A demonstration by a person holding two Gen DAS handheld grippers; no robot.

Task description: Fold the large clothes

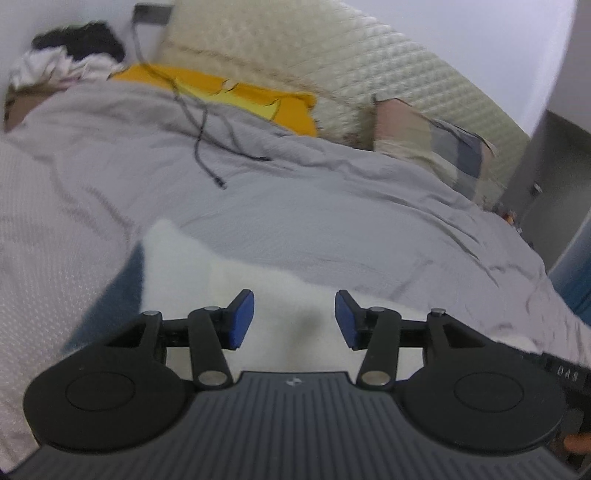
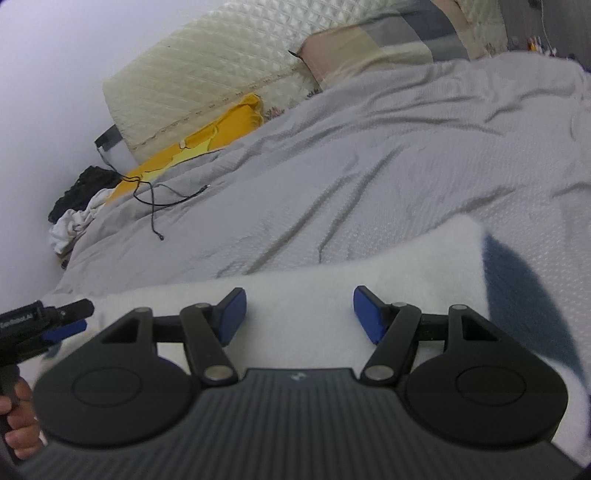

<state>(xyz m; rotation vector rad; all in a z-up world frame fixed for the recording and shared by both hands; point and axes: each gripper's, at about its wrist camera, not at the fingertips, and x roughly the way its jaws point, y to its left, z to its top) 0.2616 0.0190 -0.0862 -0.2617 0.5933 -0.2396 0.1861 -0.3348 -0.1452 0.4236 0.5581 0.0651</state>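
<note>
White garment point(image 2: 332, 273) lies crosswise, seemingly flat, before both spread grippers.

Bedroom, bed w/ grey cover, plain pale wall

Grey bedspread point(image 1: 295, 206) lay wrinkled; cream quilted headboard point(image 1: 332, 62) stood vs. white wall point(image 1: 461, 33). Yellow pillow point(image 1: 236, 96) & patchwork pillow point(image 1: 424, 144) at head; black cable point(image 1: 199, 136) trailed over cover.

Home bedroom around me: bed under rumpled grey sheet point(image 1: 295, 221), quilted cream headboard point(image 1: 332, 62), yellow pillow point(image 1: 258, 99), clothes heap point(image 1: 62, 55).
</note>
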